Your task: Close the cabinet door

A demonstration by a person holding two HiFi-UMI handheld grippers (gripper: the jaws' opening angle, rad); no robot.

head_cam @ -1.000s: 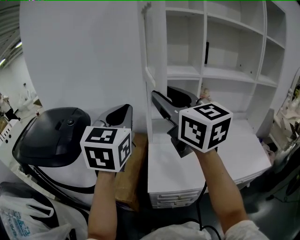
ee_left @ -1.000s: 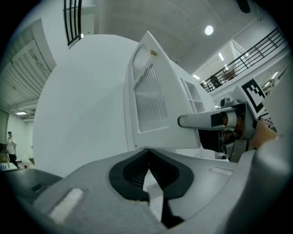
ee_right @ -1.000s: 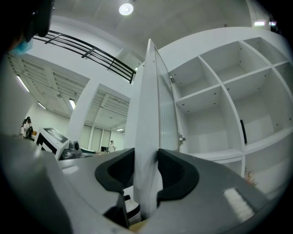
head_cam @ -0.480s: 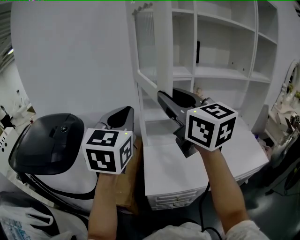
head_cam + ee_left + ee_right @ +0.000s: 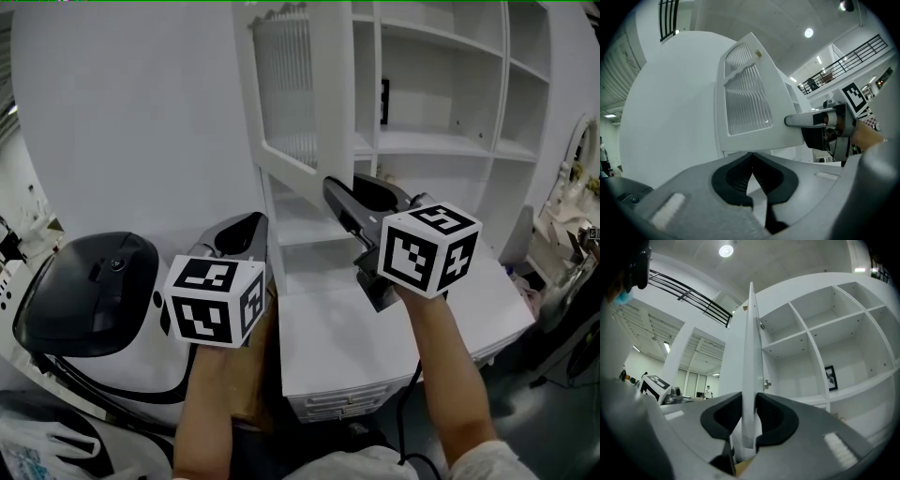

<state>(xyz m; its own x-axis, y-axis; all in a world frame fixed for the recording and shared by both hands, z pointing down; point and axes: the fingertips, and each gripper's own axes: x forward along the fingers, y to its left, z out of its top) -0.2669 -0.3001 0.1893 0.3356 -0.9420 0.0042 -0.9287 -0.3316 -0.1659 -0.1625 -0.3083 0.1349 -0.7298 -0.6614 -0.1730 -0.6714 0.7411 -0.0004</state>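
Door [image 5: 286,94] — white frame, ribbed pane

Large indoor hall: mezzanine railing [image 5: 855,55], ceiling lights [image 5: 725,250].

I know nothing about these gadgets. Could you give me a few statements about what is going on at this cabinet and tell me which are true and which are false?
1. The cabinet door is fully shut. False: it stands open, and the shelves are in plain sight.
2. The door's edge stands between the jaws of the right gripper. True; those jaws are closing on it.
3. The left gripper grips the door too. False: its jaws are together with nothing between them, short of the door.
4. A small framed picture stands on a shelf. True.
5. The black domed object sits to the right of the cabinet. False: it is to the left.
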